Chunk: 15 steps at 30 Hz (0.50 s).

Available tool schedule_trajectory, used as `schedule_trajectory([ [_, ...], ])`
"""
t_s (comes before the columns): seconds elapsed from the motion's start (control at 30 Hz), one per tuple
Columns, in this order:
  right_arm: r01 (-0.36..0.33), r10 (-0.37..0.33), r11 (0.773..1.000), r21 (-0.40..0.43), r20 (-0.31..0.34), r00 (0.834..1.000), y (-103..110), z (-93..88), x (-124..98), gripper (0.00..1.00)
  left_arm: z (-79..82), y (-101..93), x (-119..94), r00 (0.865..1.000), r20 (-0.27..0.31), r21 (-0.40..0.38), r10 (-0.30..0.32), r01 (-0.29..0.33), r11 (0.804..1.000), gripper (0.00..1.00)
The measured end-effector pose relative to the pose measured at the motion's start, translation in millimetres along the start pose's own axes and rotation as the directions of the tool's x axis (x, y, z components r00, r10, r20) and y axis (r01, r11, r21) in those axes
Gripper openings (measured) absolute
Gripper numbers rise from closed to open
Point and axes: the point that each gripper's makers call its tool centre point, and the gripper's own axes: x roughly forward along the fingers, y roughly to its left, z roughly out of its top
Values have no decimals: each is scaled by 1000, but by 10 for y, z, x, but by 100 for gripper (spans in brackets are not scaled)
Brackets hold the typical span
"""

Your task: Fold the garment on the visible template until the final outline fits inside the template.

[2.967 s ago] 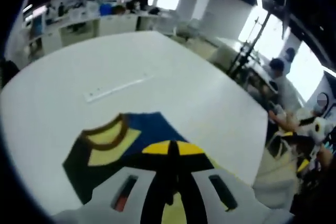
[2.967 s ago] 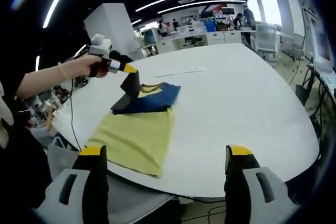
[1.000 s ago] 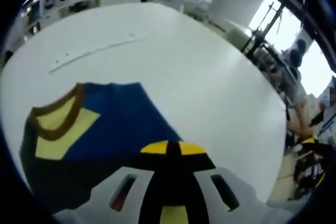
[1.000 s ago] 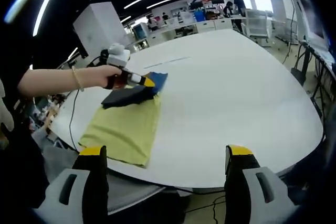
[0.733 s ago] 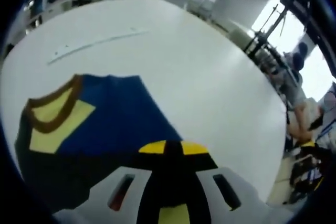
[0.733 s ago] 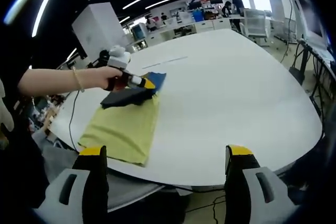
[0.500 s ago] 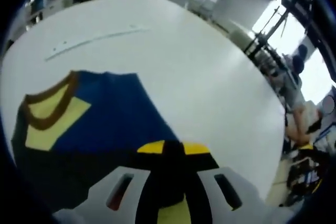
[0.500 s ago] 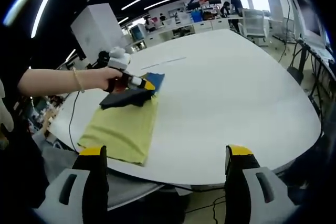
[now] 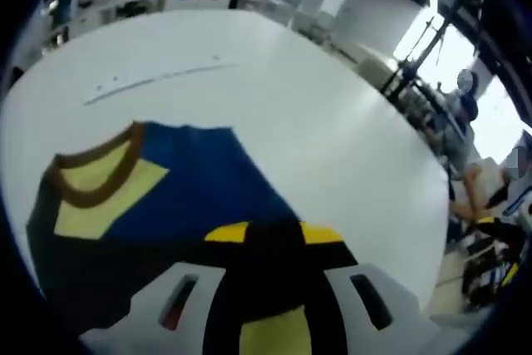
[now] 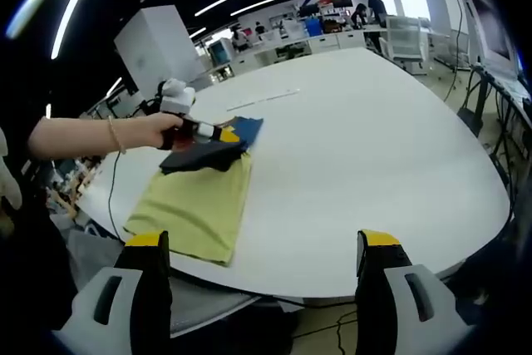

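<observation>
Now that you have laid the navy upper part of the garment [image 10: 199,174] down over its yellow lower part, where three seconds ago it hung lifted in the air, the first fold looks close to set. The garment lies at the left, near side of the white table [image 10: 366,164], with the collar turned up in the left gripper view. Your left gripper [image 9: 264,243] has its jaws together on the navy cloth at the folded edge, and half a second ago they looked just the same, so it hasn't let go. Your right gripper [image 10: 257,276] hangs off the near table edge, jaws apart and holding nothing. The yellow hem sits near the near table edge, so work away from it. Far and right of the garment the table gives you wide open room. A thin pale strip [image 9: 158,80] lies on the table beyond the collar; whether it marks the template, I cannot tell.
</observation>
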Motion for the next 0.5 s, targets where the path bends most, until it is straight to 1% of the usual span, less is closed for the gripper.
schedule_trajectory([
  [0.1,-8,8,1000,-5,-2,1000,26,12,26,93,-65,2,-96,999,19,84,28,-30,996,20],
  [0.23,-13,13,1000,-10,-1,1000,39,34,38,93,-203,-110,-196,999,32,129,27,-31,991,22],
  [0.3,-13,13,1000,-12,-2,1000,40,37,38,93,-274,-154,-231,999,39,173,34,-40,984,22],
  [0.4,-14,14,1000,-12,-3,1000,41,35,40,93,-353,-207,-251,998,46,192,39,-47,980,22],
  [0.5,-17,16,1000,-13,-10,1000,54,16,48,93,-370,-255,-256,997,67,198,37,-50,979,23],
])
